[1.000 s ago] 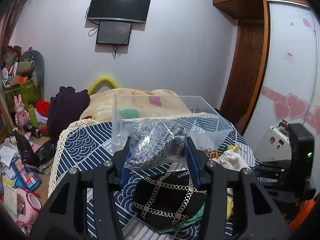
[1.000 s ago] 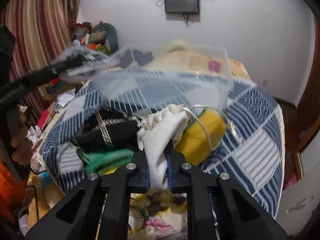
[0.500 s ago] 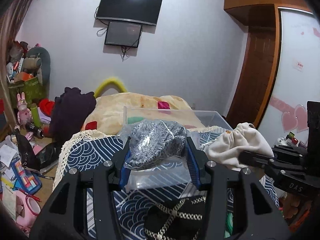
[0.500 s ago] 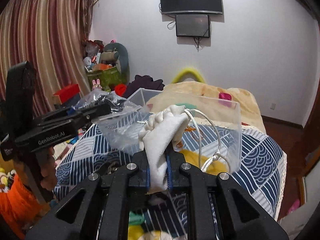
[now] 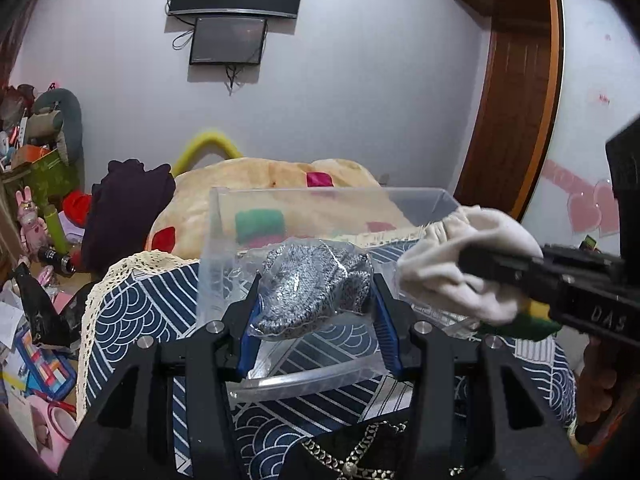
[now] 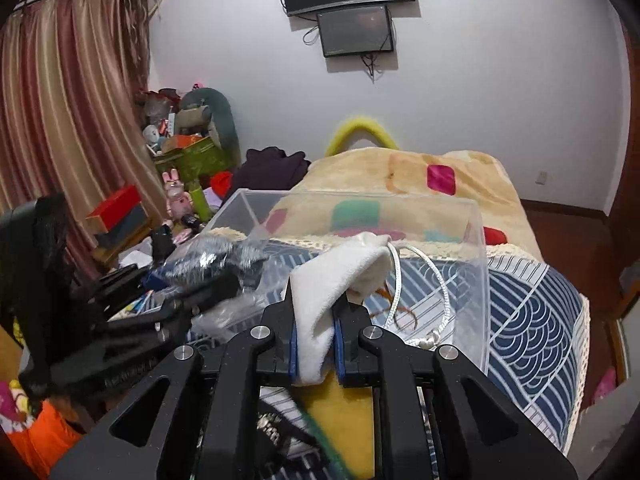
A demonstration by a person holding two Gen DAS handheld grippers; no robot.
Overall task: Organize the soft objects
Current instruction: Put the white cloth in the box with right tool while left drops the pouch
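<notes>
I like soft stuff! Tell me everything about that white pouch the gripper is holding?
The white pouch looks like soft, fleecy cloth, with a gathered mouth and a white drawstring cord looping out. The right gripper pinches its bottom between blue pads, holding it up at the clear plastic bin.

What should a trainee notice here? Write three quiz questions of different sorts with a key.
1. True or false: the left tongs grip a bagged grey knit item.
2. Multiple choice: the right tongs are shut on A) a black studded cap, B) a white drawstring pouch, C) a yellow cloth.
3. Fill in: both items are held over or near the clear plastic ____.

Key: 1 true; 2 B; 3 bin.
</notes>
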